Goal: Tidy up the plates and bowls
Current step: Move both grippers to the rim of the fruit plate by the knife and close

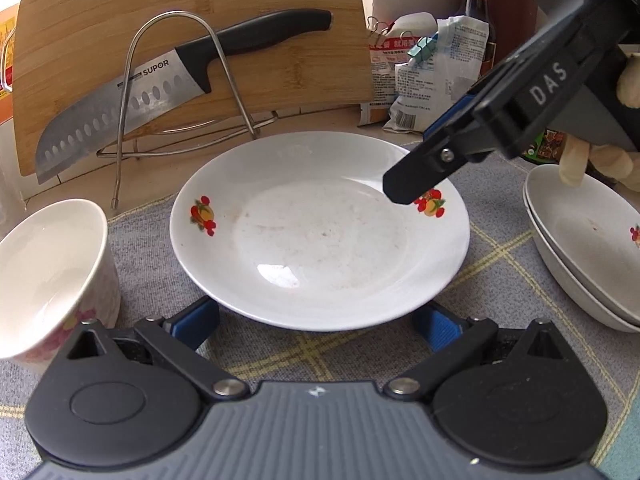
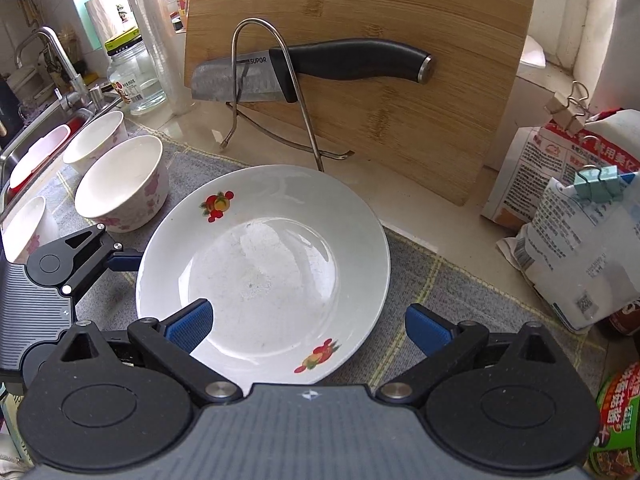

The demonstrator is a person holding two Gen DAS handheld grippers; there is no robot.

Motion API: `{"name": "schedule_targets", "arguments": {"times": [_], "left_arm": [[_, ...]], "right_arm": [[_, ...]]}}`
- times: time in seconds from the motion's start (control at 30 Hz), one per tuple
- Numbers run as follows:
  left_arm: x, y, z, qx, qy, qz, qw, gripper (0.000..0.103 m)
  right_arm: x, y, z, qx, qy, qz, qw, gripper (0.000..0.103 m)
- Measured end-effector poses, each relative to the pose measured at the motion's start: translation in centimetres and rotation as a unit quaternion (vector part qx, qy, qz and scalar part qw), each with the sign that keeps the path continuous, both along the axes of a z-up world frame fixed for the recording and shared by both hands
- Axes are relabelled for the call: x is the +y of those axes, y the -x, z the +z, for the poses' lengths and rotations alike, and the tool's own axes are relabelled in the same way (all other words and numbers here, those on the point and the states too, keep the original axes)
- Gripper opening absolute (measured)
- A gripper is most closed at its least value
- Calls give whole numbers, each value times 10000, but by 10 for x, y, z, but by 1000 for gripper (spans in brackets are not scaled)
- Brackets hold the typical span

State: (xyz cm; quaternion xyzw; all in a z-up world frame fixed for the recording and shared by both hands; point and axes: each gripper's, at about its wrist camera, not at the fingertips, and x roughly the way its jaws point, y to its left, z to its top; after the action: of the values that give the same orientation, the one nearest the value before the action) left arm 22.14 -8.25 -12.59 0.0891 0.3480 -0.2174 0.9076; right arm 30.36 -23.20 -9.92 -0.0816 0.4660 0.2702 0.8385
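Note:
A white plate with red fruit prints lies on the grey checked cloth. My left gripper is open, its blue pads low on either side of the plate's near rim. In the right wrist view the same plate fills the middle. My right gripper is open, one pad over the plate's inside and the other off its rim. Its black finger hangs over the plate's right rim. Two stacked plates sit at the right. White flowered bowls stand at the left.
A bamboo chopping board leans at the back with a knife in a wire rack. Clipped bags crowd the right, a can the near right. A sink, tap and glass jar lie left. A gloved hand holds the right gripper.

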Motion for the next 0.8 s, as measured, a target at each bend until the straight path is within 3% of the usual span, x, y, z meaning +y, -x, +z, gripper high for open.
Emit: {"name": "schedule_targets", "arguments": {"times": [0.43,0.8], "left_arm": [[2,2,0,-41,14,41,10000,103],[3,11,2,-94,34,-63,9999,103]], "right_arm": [[12,-54,-20,430,-360,383,9977,103],[16,-66,-24,608,-633,560,9946,103]]}}
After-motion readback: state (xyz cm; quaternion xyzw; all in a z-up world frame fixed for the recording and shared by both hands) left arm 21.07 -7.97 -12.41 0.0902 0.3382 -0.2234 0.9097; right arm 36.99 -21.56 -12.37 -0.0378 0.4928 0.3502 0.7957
